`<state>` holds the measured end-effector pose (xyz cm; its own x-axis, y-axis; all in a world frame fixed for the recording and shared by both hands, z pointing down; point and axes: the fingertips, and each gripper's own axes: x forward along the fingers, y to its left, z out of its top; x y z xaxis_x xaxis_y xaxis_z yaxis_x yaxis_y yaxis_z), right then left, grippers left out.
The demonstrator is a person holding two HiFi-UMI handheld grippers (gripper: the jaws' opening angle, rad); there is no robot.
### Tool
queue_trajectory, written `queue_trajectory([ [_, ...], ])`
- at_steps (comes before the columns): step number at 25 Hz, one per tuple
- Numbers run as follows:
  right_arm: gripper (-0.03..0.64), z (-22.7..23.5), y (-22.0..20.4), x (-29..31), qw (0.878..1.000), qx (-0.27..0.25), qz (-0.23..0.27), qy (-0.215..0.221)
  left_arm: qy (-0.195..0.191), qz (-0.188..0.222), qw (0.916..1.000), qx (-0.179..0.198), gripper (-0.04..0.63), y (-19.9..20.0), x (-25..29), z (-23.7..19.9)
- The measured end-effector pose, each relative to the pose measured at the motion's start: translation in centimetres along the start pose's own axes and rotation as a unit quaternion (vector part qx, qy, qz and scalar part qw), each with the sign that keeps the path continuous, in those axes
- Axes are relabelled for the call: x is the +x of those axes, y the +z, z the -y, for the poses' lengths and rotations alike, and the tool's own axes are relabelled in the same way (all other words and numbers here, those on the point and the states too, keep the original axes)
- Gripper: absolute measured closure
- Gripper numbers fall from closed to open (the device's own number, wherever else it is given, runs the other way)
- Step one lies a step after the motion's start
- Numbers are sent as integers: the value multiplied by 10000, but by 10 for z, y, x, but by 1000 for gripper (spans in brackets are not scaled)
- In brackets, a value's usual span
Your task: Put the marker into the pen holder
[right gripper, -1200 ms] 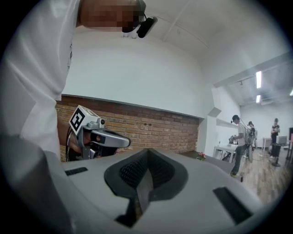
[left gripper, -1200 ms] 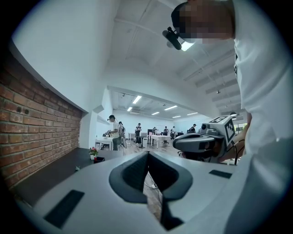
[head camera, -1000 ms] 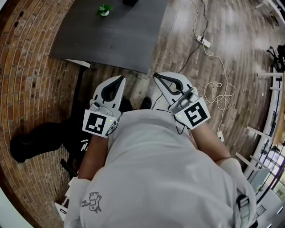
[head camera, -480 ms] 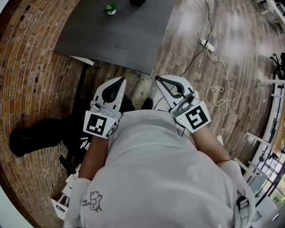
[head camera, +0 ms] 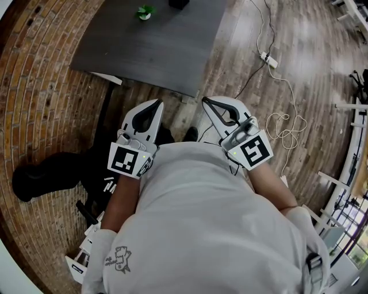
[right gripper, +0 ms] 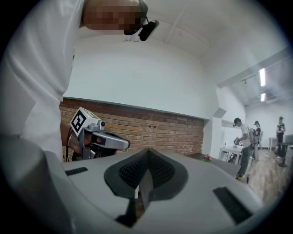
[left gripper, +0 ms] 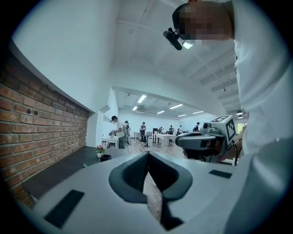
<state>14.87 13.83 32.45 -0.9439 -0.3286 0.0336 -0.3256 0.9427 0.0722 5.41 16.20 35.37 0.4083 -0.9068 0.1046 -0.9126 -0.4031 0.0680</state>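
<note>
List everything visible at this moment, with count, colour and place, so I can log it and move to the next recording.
table: one, dark grey, top of the head view
potted plant: one, green, far end of the table
small container: one, black, beside the plant; possibly the pen holder
marker: none that I can make out
power strip: one, white, on the wood floor right of the table
cable: one, white, trailing from the strip
bulky object: one, black, low left; unclear what
people: several, far back in the room
left gripper: white, jaws shut, empty
right gripper: white, jaws shut, empty
shirt: white, person's torso
</note>
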Motion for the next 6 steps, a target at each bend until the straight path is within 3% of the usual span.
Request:
queue_trajectory([
  [6,612,4,0,-1,10000,15,20,22,13,-41,10000,-28,584,-3,4,1],
])
